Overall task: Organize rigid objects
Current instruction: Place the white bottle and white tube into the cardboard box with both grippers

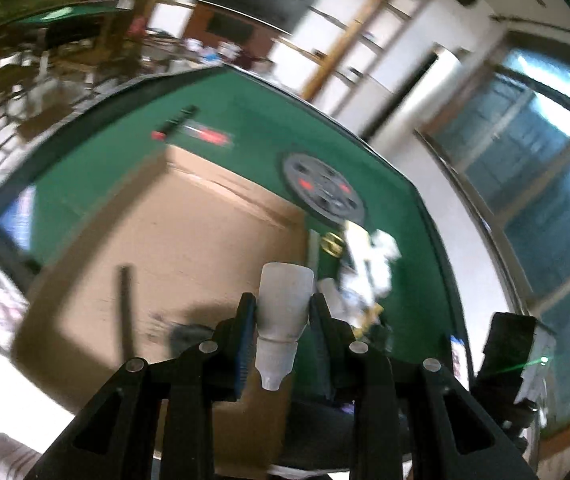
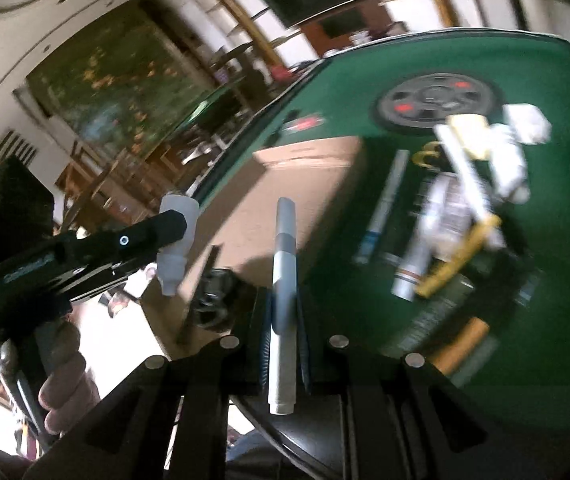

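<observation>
Left gripper (image 1: pixel 283 316): clamped on a small translucent white bottle (image 1: pixel 283 312), which is held with its nozzle pointing back toward the camera and its broad base forward, above the cardboard box (image 1: pixel 189 248).
Right gripper (image 2: pixel 283 312): clenched on a grey-and-white marker pen (image 2: pixel 283 292), which is gripped across its middle and stands lengthwise between the pads, one end pointing at the box.
Left hand (image 2: pixel 65 376): seen in the right wrist view, wrapped round the handle of the left gripper; the bottle is carried at that tool's tip, off the table's left edge.
Cardboard box: laid flat on the green table (image 1: pixel 253 120), reaching toward its near-left edge; a dark stick (image 1: pixel 125 304) is lying on it.
Loose pile (image 2: pixel 465 208): pens, tubes and white and yellow pieces are heaped toward the table's right side, blurred by motion.
Table centre: a round grey dial with red spots (image 1: pixel 323 194) is set into the cloth, beyond the box.
Far edge: a red-and-black item (image 1: pixel 193 130) is lying near it, too blurred to be named.
</observation>
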The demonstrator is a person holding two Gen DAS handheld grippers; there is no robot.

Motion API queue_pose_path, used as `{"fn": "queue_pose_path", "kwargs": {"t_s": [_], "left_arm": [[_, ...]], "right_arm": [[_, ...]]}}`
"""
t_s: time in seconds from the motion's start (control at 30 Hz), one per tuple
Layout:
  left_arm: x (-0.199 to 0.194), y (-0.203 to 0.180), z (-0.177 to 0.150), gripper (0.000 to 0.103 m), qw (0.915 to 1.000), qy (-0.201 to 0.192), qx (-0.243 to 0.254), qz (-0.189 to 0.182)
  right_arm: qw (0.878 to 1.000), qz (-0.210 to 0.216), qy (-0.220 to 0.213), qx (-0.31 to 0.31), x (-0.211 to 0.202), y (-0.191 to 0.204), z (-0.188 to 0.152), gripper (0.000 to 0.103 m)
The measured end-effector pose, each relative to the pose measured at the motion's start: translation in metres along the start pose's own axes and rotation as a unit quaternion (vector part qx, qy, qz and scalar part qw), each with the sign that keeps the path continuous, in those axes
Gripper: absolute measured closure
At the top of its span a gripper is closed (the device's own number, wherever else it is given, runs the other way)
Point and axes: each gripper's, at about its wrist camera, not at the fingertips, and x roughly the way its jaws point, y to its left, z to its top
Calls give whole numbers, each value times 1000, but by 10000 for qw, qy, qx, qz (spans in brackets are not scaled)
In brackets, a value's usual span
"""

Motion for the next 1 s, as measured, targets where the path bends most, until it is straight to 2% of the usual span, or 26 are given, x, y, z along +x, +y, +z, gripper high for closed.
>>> {"fn": "queue_pose_path", "kwargs": {"t_s": [0.07, 0.23, 0.5, 0.67, 0.8, 1.0], "left_arm": [[1, 16, 6, 75, 9998, -42, -151, 143], [15, 42, 21, 75, 9991, 10, -340, 238], [58, 59, 19, 75, 9968, 468, -430, 484], [69, 66, 19, 75, 9949, 615, -415, 687], [77, 67, 19, 75, 9922, 670, -349, 991], [85, 74, 16, 76, 9893, 784, -350, 1179]], "right_arm": [[9999, 18, 54, -105, 11, 8, 6, 91], [9993, 67, 175, -313, 44, 20, 37, 91], [9973, 214, 608, -353, 118, 10, 69, 91], [9961, 180, 725, -460, 132, 9, 64, 91], [9935, -133, 755, -838, 138, 21, 56, 91], [9893, -340, 822, -1159, 144, 32, 46, 91]]}}
